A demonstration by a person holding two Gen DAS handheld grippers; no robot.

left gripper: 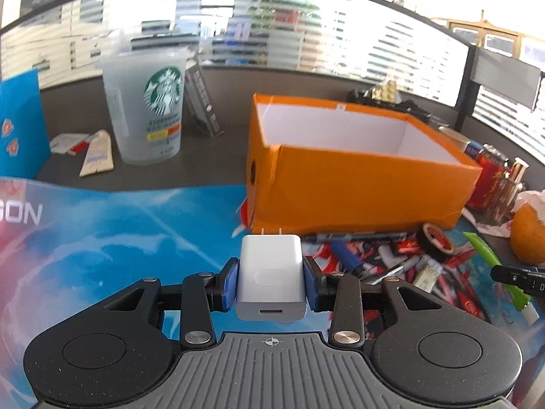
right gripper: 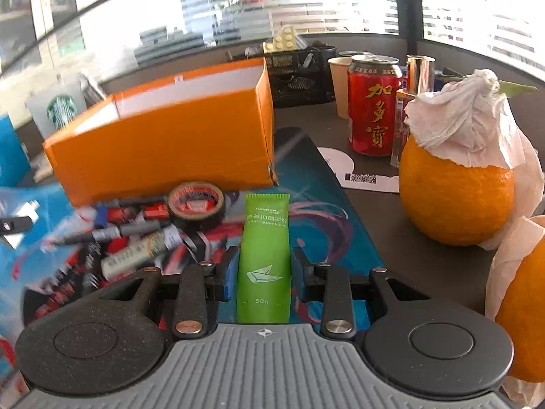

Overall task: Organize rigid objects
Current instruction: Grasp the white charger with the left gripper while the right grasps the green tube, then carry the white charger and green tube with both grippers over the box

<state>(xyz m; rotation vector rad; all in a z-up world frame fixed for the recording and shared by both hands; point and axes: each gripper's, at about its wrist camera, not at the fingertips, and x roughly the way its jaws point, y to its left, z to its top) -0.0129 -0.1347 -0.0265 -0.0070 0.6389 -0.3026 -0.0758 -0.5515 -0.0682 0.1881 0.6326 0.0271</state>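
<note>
Your left gripper (left gripper: 271,281) is clamped on a white charger (left gripper: 271,277), blue pads pressed to its two sides, prongs pointing away toward the orange box (left gripper: 357,184). The box sits open just beyond, its white inside showing, partly on the blue mat (left gripper: 119,231). Your right gripper (right gripper: 264,272) holds a green tube (right gripper: 264,259) upright between narrow jaws, crimped end toward the box. Pens (right gripper: 136,230) and a roll of black tape (right gripper: 197,206) lie in a heap against the box's front wall. A paper-capped orange (right gripper: 456,197) and a red can (right gripper: 373,105) stand to the right; a Starbucks cup (left gripper: 146,105) stands left of the box
</note>
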